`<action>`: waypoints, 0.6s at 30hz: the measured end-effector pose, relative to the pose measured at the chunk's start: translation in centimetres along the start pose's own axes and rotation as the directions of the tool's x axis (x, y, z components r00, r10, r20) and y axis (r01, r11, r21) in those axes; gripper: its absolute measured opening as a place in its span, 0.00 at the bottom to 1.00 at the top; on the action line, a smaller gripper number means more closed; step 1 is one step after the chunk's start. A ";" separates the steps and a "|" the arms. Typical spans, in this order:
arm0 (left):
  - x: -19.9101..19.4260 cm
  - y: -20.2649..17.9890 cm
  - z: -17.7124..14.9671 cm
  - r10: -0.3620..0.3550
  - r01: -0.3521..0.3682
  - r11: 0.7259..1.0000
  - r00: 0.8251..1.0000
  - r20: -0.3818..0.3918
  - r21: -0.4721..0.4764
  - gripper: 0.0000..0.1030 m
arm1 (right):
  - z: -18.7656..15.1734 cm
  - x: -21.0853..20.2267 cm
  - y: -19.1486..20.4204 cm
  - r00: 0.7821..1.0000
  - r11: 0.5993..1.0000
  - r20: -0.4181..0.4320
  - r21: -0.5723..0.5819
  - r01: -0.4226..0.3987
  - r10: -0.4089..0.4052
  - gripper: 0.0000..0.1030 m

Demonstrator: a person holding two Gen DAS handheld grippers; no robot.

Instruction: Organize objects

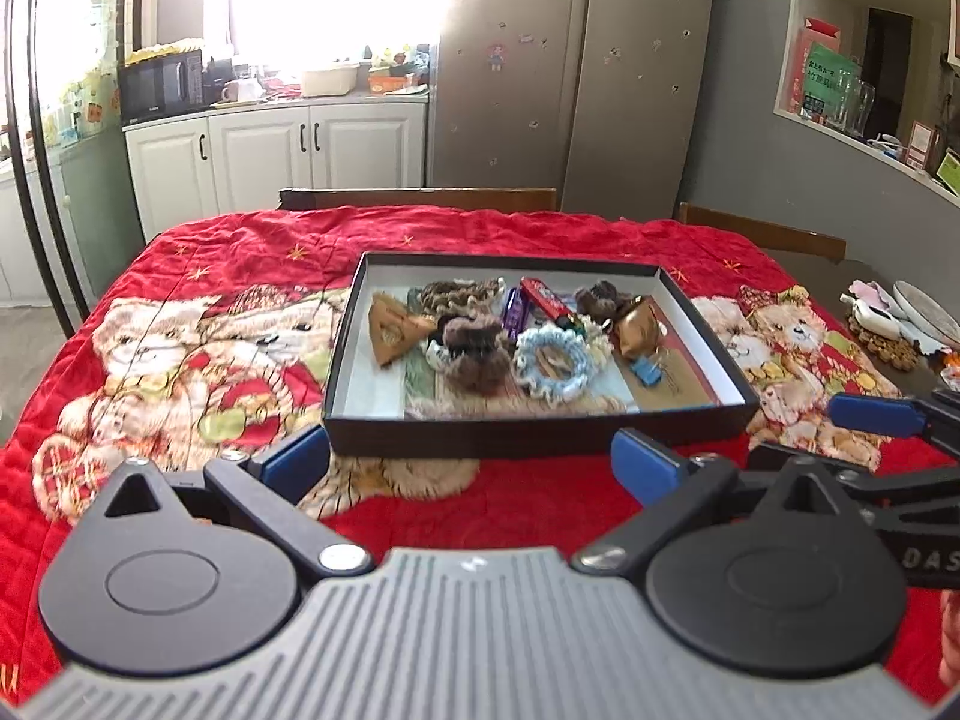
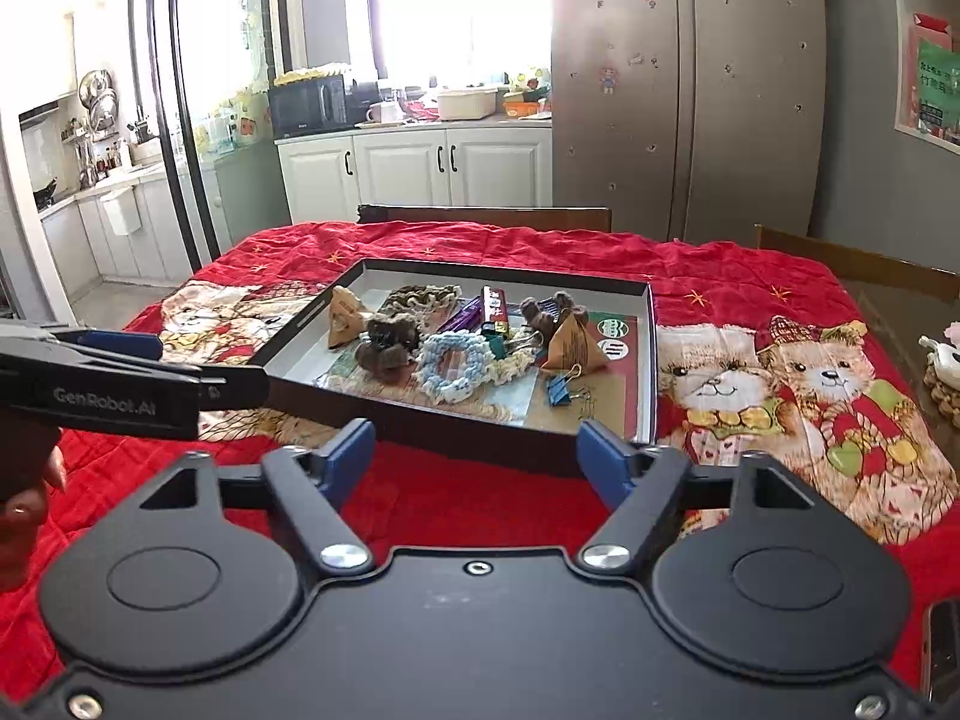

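Observation:
A shallow black box (image 1: pixel 540 429) (image 2: pixel 468 438) lies on a red bear-print quilt (image 1: pixel 180 312) (image 2: pixel 780 330). It holds several small things: a light blue scrunchie (image 1: pixel 555 363) (image 2: pixel 453 369), brown furry scrunchies (image 1: pixel 474 348) (image 2: pixel 387 342), tan pyramid packets (image 1: pixel 393 330) (image 2: pixel 573 339), a red bar (image 1: pixel 543 297) (image 2: pixel 497 306), and a blue binder clip (image 1: pixel 647 371) (image 2: pixel 561 390). My left gripper (image 1: pixel 471 459) stands open just short of the box's near wall, nothing between its fingers. My right gripper (image 2: pixel 477 456) is open too, in front of the box and holding nothing.
The right gripper's blue finger (image 1: pixel 876 414) shows at the left view's right edge; the left gripper's body (image 2: pixel 120 387) crosses the right view's left side, above a hand (image 2: pixel 24 498). Wooden chair backs (image 1: pixel 420 198) stand behind the table. A woven mat with dishes (image 1: pixel 894 324) sits far right.

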State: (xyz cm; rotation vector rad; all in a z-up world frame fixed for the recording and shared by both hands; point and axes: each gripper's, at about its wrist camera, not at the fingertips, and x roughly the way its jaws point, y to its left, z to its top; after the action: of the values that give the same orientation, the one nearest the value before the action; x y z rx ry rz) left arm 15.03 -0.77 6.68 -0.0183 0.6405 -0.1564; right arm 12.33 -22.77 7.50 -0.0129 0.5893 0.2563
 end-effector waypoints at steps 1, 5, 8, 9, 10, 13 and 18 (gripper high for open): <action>-0.2 -0.1 -0.3 0.003 -0.003 1.000 1.000 0.000 -0.002 1.00 | -0.3 -0.5 0.2 1.000 1.000 0.005 -0.002 0.000 0.000 0.80; -1.1 -0.4 -1.4 0.013 -0.013 1.000 1.000 0.003 -0.004 1.00 | -1.3 -1.7 1.3 1.000 0.999 0.013 -0.031 0.018 -0.017 0.84; -1.7 -0.6 -2.3 0.011 -0.011 1.000 1.000 0.001 -0.010 1.00 | -2.2 -2.5 1.7 1.000 0.999 0.016 -0.035 0.027 -0.027 0.84; -1.8 -0.6 -2.5 0.013 -0.013 1.000 1.000 -0.001 -0.013 1.00 | -2.4 -2.7 1.8 1.000 0.999 0.016 -0.029 0.026 -0.026 0.84; -2.0 -0.6 -2.7 0.015 -0.015 1.000 1.000 -0.002 -0.017 1.00 | -2.6 -2.9 1.7 1.000 0.999 0.014 -0.020 0.026 -0.026 0.85; -2.6 -0.5 -3.3 0.024 -0.024 0.999 1.000 0.001 -0.027 1.00 | -3.4 -3.4 1.4 0.999 0.999 0.015 0.011 0.030 -0.030 0.86; -3.1 -0.8 -4.5 0.047 -0.047 0.998 0.999 0.005 -0.029 1.00 | -4.6 -4.1 0.8 0.998 0.997 0.021 0.039 0.062 -0.063 0.86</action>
State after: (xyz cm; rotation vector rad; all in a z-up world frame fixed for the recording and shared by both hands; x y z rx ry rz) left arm 9.76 -0.90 5.00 -0.0315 0.6366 -0.1016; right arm 6.39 -23.35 6.00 0.0089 0.5708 0.1838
